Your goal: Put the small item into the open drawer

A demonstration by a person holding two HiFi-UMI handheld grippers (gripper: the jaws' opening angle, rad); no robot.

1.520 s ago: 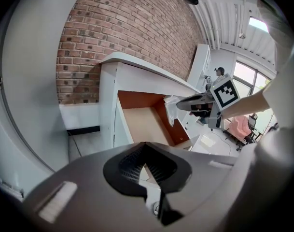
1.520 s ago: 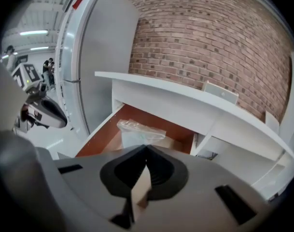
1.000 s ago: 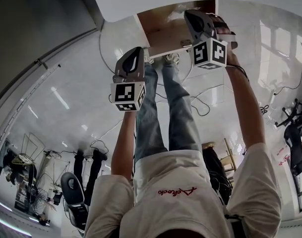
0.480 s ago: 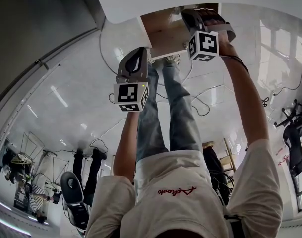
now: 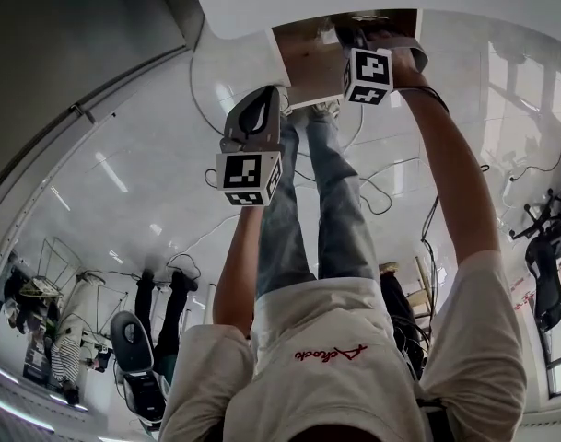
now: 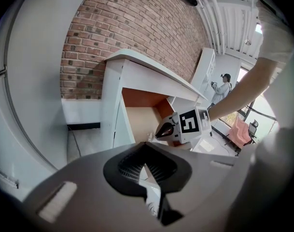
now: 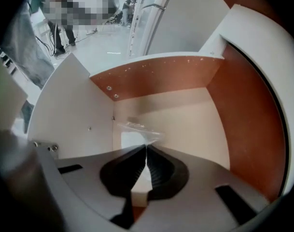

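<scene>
Lower the right tongs (image 7: pixel 146 147), clenched on the small clear plastic packet (image 7: pixel 137 128), deep into the open brown-walled drawer (image 7: pixel 156 76) before releasing; the left tongs (image 6: pixel 145 146) hang clenched and empty.

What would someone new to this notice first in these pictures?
The open drawer, orange-brown walls and pale floor, fills the right gripper view. The right gripper points down into it, jaws shut on a clear plastic packet. The left gripper hangs outside the drawer, jaws together.
</scene>
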